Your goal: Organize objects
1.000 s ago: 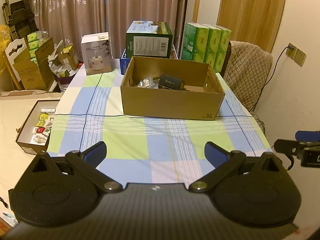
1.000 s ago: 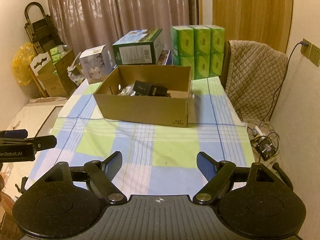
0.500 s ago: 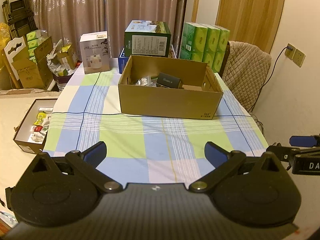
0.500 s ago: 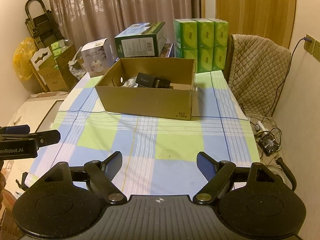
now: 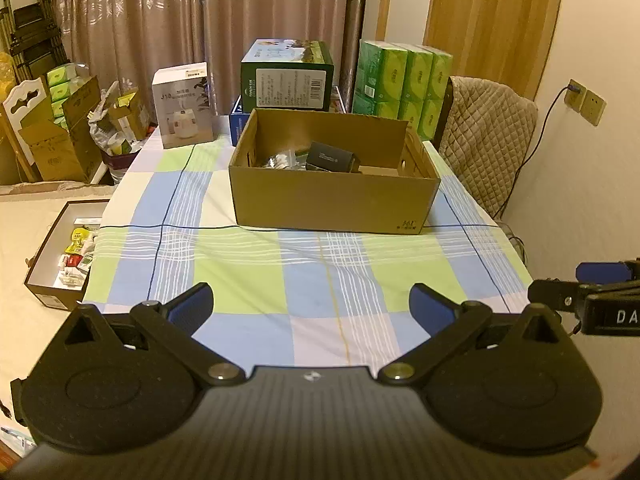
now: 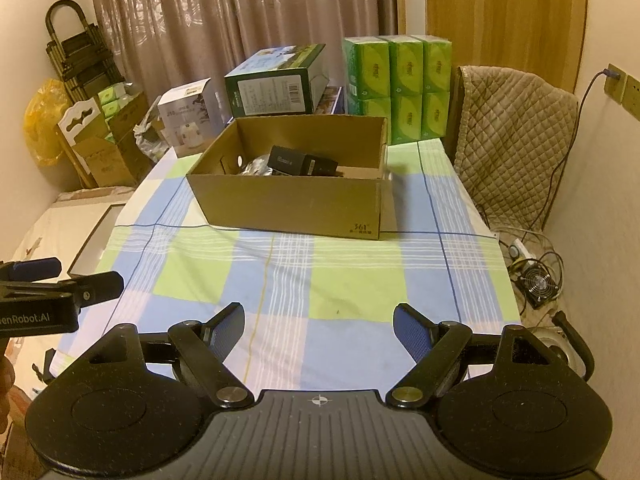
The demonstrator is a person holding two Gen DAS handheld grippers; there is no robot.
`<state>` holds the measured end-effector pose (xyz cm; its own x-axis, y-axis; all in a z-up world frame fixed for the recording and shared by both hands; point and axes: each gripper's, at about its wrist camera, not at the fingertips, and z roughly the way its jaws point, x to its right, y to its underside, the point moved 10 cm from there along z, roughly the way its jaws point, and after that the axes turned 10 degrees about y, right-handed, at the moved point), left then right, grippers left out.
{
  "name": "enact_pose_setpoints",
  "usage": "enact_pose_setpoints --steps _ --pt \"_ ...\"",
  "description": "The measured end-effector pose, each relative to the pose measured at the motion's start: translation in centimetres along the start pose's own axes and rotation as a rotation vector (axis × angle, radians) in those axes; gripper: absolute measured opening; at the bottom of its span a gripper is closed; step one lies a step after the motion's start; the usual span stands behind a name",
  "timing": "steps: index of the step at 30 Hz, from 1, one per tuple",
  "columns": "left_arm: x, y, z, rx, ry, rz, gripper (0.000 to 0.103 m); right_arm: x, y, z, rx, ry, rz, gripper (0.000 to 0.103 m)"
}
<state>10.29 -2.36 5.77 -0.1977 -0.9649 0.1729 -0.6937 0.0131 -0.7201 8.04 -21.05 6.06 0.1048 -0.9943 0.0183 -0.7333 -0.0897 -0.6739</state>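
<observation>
Two hand-held grippers hover side by side over the near end of a checked tablecloth (image 5: pixel 280 276), both angled down toward it. The left gripper (image 5: pixel 311 307) has its blue-padded fingers (image 5: pixel 192 305) spread wide with nothing between them; the right gripper (image 6: pixel 319 326) likewise stands wide open and empty, and each shows at the edge of the other's view. One open cardboard box (image 5: pixel 334 202) sits on the far half of the table, well apart from both grippers, with bare cloth between. Inside it lie one small black box (image 5: pixel 331 157) and, just beside it to the left, a crumpled clear packet (image 5: pixel 280 159); what else the box holds is hidden by its front wall. Behind it stand one dark green carton (image 5: pixel 287 76) on top of a blue box (image 5: pixel 238 120), one white appliance box (image 5: pixel 182 106) to the left, and a block of green tissue packs (image 5: pixel 404 80), six faces showing in the right wrist view. A chair draped in a quilted cover (image 6: pixel 516 136) stands at the table's right side. Left of the table, lower down, one open shallow box (image 5: pixel 60 256) holds small sachets, with cardboard cartons (image 5: pixel 60 136) and a folded hand truck (image 6: pixel 76 56) against the curtain. A small fan (image 6: pixel 538 284) and cables lie on the floor to the right.
</observation>
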Motion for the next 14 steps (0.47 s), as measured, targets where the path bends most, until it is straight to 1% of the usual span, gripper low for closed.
enact_pose_setpoints --steps 8,14 --pt "0.07 0.36 0.06 -0.006 -0.001 0.013 0.103 -0.05 0.02 -0.28 0.003 -0.002 -0.001 0.079" --pt "0.33 0.39 -0.12 0.015 0.013 0.016 0.103 -0.11 0.03 -0.31 0.002 -0.002 0.002 0.079"
